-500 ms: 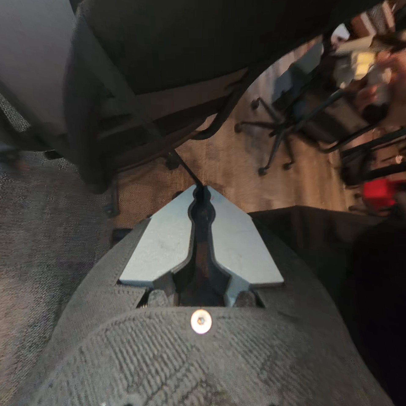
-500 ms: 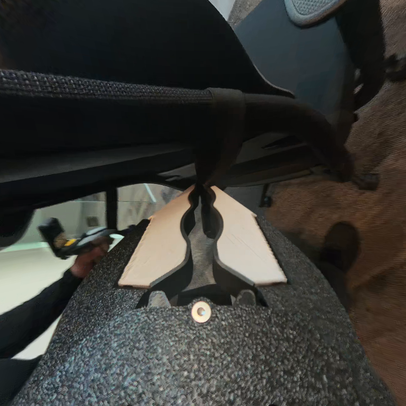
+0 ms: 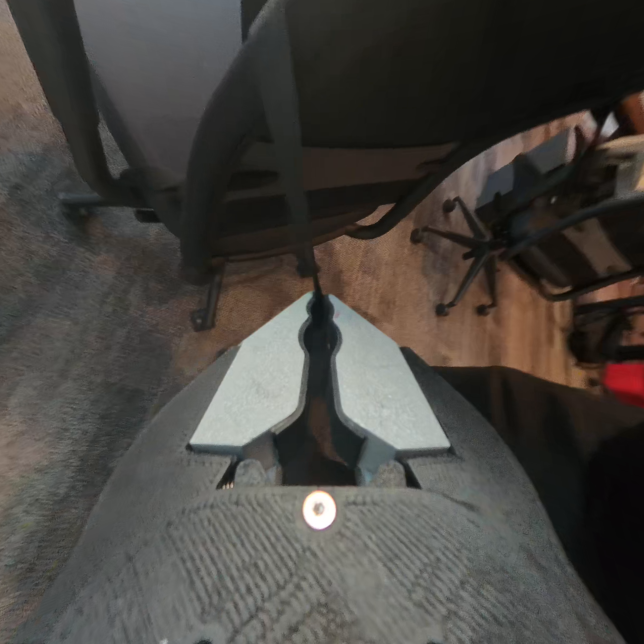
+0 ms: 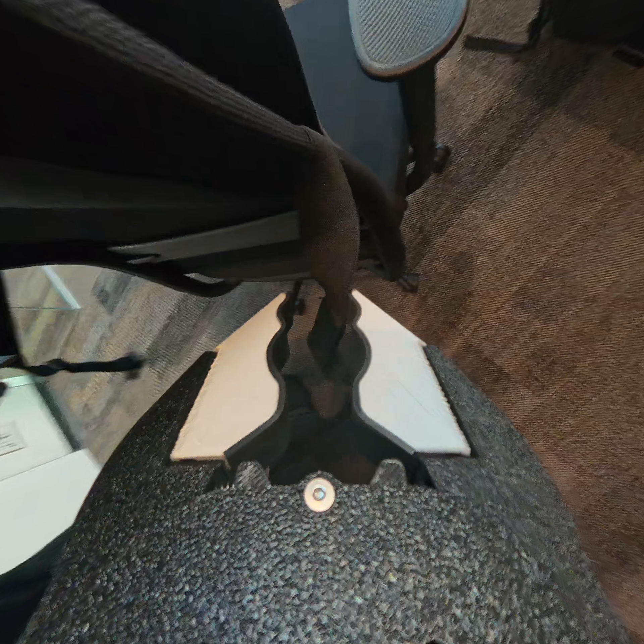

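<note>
A big black fabric bag (image 3: 418, 69) hangs above the carpet and fills the top of both views (image 4: 139, 104). My left gripper (image 3: 319, 301) is shut on a thin black strap (image 3: 296, 174) that runs up to the bag. My right gripper (image 4: 320, 303) stands open. A wide black webbing strap (image 4: 334, 237) comes down from the bag's edge and lies loose between its tan fingers (image 4: 240, 383), nearer the right one.
Brown-grey carpet (image 4: 522, 278) lies below. An office chair base with casters (image 3: 477, 258) and a red object (image 3: 623, 383) are at the right. A grey mesh chair part (image 4: 407, 31) is at the top. A white surface (image 4: 35, 488) and a loose black strap (image 4: 87, 366) are at the left. The gap from one gripper's tips to the other's is roughly 45 cm.
My right gripper has opened and let go of the wide strap. Both views have swung. My left gripper still grips the thin strap.
</note>
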Demonstrator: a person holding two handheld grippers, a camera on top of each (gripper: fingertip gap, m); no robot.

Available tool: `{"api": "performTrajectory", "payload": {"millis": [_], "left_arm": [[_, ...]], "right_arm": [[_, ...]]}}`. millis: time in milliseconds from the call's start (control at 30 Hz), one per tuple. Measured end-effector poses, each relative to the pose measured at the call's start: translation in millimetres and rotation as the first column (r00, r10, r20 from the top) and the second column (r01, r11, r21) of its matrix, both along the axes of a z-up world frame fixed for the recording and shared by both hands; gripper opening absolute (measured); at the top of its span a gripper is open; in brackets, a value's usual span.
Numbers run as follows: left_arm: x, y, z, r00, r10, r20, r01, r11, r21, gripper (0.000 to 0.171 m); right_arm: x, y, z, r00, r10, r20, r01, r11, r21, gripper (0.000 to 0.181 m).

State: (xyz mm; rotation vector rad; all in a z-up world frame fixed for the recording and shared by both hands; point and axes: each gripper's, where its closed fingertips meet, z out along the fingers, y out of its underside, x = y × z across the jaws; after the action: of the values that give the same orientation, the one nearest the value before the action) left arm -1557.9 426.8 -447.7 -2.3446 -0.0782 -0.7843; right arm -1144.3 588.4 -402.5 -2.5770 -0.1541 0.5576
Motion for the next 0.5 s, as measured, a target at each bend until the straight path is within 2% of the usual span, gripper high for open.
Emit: {"api": "performTrajectory", "payload": {"millis": [67, 133, 200, 300, 400, 433, 500], "left_arm": [[5, -2, 3, 0.982, 0.028, 0.185, -0.016, 0.998, -0.067, 0.000], [5, -1, 8, 0.936, 0.071, 0.345, -0.027, 0.991, -0.132, 0.000], [1, -1, 7, 0.930, 0.061, 0.364, -0.011, 0.990, -0.138, 0.000], [-2, -3, 10, 0.903, 0.059, 0.426, 0.011, 0.987, -0.161, 0.000], [2, -4, 20, 0.824, 0.084, 0.560, 0.046, 0.976, -0.213, 0.000], [2, -4, 22, 0.818, 0.086, 0.569, 0.053, 0.974, -0.222, 0.000], [4, -5, 22, 0.837, 0.049, 0.545, 0.086, 0.972, -0.220, 0.000]], "right_arm": [[6, 2, 11, 0.985, -0.018, 0.170, 0.004, 0.997, 0.081, 0.032], [3, 1, 21, 0.943, -0.042, 0.329, -0.009, 0.988, 0.154, 0.027], [-8, -10, 27, 0.895, -0.034, 0.445, -0.057, 0.980, 0.189, 0.019], [-37, -40, 38, 0.815, 0.074, 0.575, -0.233, 0.950, 0.208, 0.018], [-65, -93, 37, 0.837, 0.240, 0.492, -0.353, 0.923, 0.150, 0.031], [-77, -111, 39, 0.829, 0.308, 0.467, -0.404, 0.907, 0.119, 0.034], [-120, -145, 49, 0.791, 0.471, 0.392, -0.553, 0.823, 0.129, 0.031]]}}
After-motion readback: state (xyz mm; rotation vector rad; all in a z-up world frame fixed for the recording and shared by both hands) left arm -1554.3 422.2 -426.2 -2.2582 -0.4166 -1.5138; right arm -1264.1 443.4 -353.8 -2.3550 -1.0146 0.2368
